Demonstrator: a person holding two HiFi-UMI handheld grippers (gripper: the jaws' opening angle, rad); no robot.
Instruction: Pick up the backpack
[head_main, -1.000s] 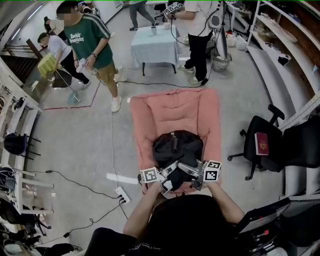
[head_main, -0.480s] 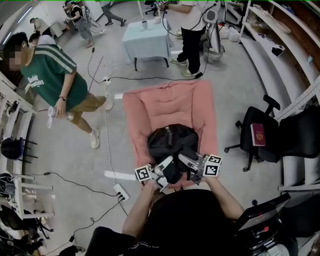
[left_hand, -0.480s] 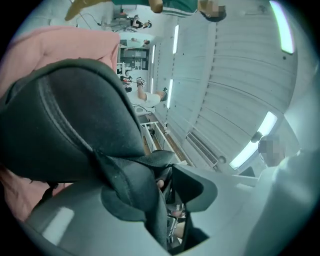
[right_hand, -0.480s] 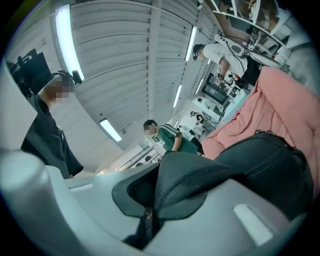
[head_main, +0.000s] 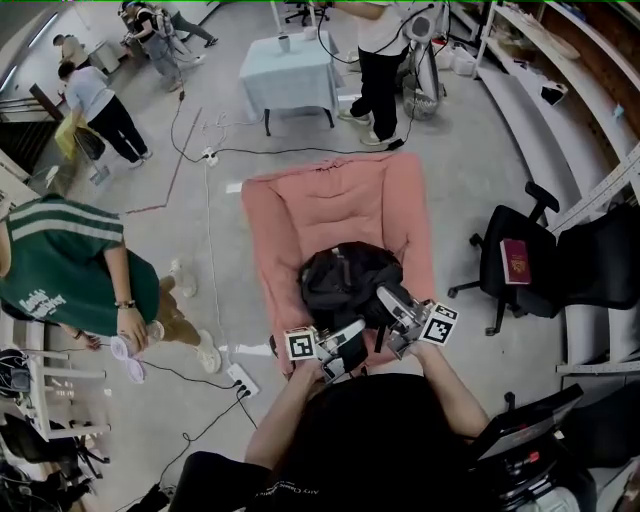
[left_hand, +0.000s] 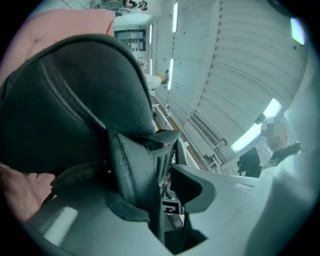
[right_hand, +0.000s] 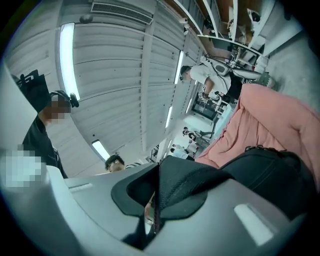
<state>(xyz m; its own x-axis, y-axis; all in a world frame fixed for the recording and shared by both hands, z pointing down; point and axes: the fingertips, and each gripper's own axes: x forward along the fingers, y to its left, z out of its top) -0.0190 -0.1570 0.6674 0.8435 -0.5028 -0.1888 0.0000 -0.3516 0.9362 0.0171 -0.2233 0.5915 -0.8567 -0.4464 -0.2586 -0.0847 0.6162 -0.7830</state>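
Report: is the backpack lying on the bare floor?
No, the backpack sits on the pink seat, which lies between it and the floor.

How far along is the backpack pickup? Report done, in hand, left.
Done: right gripper clamps a backpack strap, its jaws having just been closing. In hand: left gripper, jaws just closing, straddles a second strap without pressing it. Left: the backpack lies on the pink chair, unlifted.
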